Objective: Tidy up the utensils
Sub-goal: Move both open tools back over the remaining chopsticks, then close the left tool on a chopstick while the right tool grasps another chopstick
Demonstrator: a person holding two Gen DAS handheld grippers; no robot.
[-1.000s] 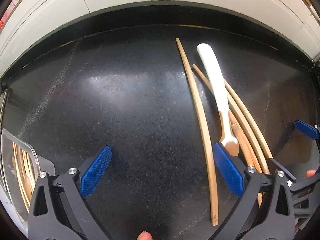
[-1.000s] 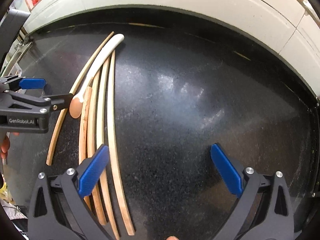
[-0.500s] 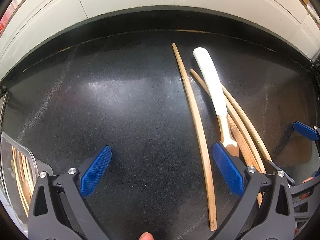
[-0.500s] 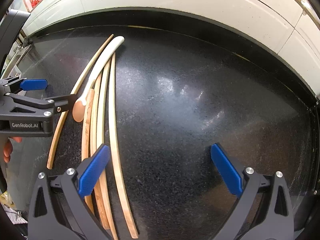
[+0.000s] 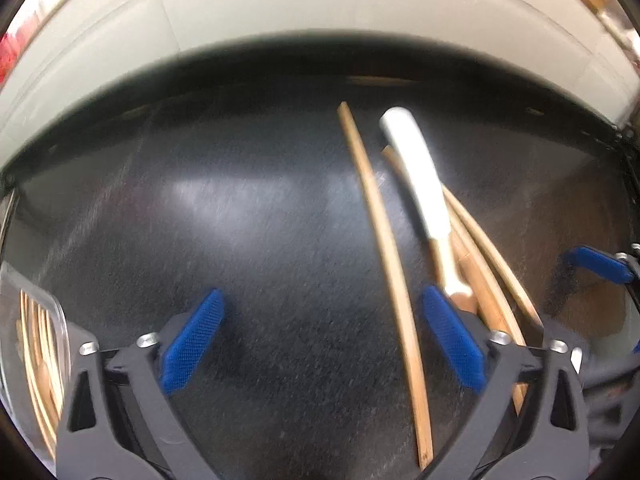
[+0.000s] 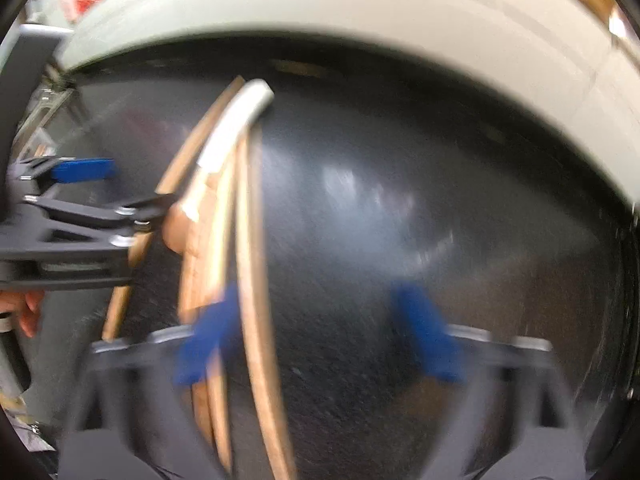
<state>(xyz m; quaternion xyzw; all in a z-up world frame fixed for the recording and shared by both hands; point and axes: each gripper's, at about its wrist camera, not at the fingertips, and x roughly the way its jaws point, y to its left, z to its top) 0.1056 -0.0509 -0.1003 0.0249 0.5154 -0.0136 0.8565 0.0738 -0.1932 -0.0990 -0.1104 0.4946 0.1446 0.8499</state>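
Several wooden chopsticks (image 5: 396,268) and a white-handled wooden spoon (image 5: 424,184) lie on the black counter (image 5: 240,220). My left gripper (image 5: 320,336) is open and empty; one chopstick runs between its fingers, and the spoon bowl lies at its right fingertip. My right gripper (image 6: 320,332) is open, blurred by motion, with a chopstick (image 6: 252,264) between its fingers near the left one. The spoon (image 6: 236,132) and the left gripper's fingers (image 6: 84,170) show at left in the right wrist view.
A clear container (image 5: 44,344) holding more wooden sticks stands at the far left edge of the left wrist view. A pale tiled wall (image 5: 320,4) rises behind the counter. The right gripper's blue finger (image 5: 600,264) shows at the right edge.
Both views are now motion-blurred. The right gripper has shifted left over the chopsticks, so one now lies between its fingers. The left gripper has moved forward slightly. Both stay open.
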